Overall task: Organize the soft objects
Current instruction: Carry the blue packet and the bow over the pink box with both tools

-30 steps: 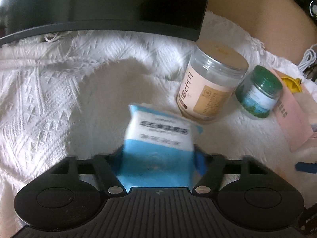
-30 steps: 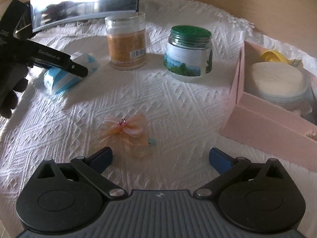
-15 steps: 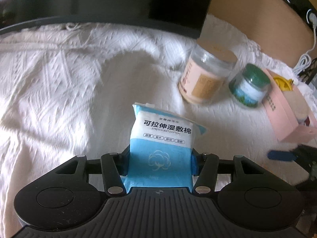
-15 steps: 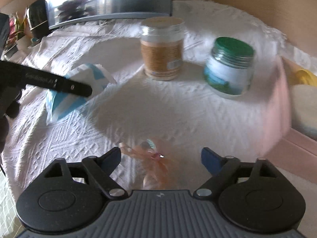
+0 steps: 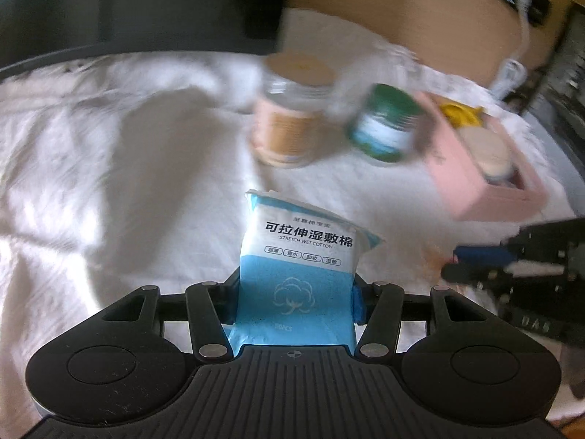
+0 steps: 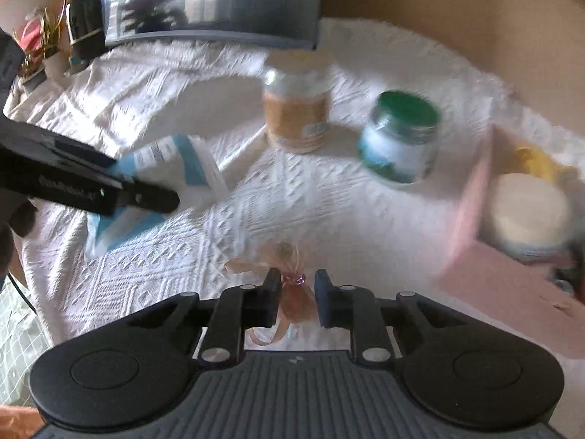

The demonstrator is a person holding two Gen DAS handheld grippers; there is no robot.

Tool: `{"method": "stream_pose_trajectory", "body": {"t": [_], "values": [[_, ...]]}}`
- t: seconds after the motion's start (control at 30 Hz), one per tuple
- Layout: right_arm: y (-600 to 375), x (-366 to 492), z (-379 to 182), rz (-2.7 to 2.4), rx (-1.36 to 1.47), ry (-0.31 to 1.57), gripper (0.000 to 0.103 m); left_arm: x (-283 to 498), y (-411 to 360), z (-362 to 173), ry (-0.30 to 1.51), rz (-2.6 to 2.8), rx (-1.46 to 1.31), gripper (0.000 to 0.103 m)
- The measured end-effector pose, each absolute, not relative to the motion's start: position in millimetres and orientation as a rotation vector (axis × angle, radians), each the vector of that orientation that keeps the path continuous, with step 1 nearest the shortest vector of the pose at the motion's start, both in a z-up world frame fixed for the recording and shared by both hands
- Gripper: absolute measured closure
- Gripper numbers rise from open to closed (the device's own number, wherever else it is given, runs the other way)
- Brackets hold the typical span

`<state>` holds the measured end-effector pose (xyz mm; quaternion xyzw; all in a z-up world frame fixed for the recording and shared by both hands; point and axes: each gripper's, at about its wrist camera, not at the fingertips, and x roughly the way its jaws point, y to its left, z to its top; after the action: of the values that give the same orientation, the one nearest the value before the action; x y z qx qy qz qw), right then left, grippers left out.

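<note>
Left gripper (image 5: pixel 296 292): pinching a blue-and-white cotton pad packet (image 5: pixel 298 256) between its pads, the packet upright and held above the white textured cloth (image 5: pixel 109 168).

Right gripper (image 6: pixel 297 298): jaws have just been closing and now squeeze a peach ribbon bow (image 6: pixel 292 292) with a pink gem at its knot; the bow's loops stick out beyond the fingertips, over the near part of the cloth.

Tan-labelled jar (image 6: pixel 297 109): far centre, upright.

Green-lidded jar (image 6: pixel 400 135): just right of the tan-labelled jar.

Pink box (image 6: pixel 512 256): right side, open, containing a round cream puff (image 6: pixel 526 212) and a yellow item (image 6: pixel 537 157).

Dark monitor (image 6: pixel 212 0): far edge.
</note>
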<state>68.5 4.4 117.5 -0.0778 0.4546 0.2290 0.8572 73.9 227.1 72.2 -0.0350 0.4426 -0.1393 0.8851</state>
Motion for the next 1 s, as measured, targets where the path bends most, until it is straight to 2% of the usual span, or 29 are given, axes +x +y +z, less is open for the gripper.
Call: {"method": "stream_pose_trajectory", "body": {"t": [0.4,0.73,0.83,0.93,1.0], "values": [[-128,19,155,0.168,-0.035,0.878,0.083,83,82,90,0.954,-0.725,0.081,0.045],[-194,-10,156,-0.060,0.118,0.843,0.083,164,-33,144,0.761,-0.792,0.089,0.045],[-197,-10,157,-0.088,0.132,0.834,0.083,199,-52,137,0.741,-0.687,0.015,0.045],[-201,-11,157,-0.109,0.141,0.839,0.084,224,-70,110,0.774,-0.623,0.057,0.044],[-204,-9,154,-0.117,0.151,0.848,0.083,234,-80,87,0.822,-0.604,0.111,0.036]]}}
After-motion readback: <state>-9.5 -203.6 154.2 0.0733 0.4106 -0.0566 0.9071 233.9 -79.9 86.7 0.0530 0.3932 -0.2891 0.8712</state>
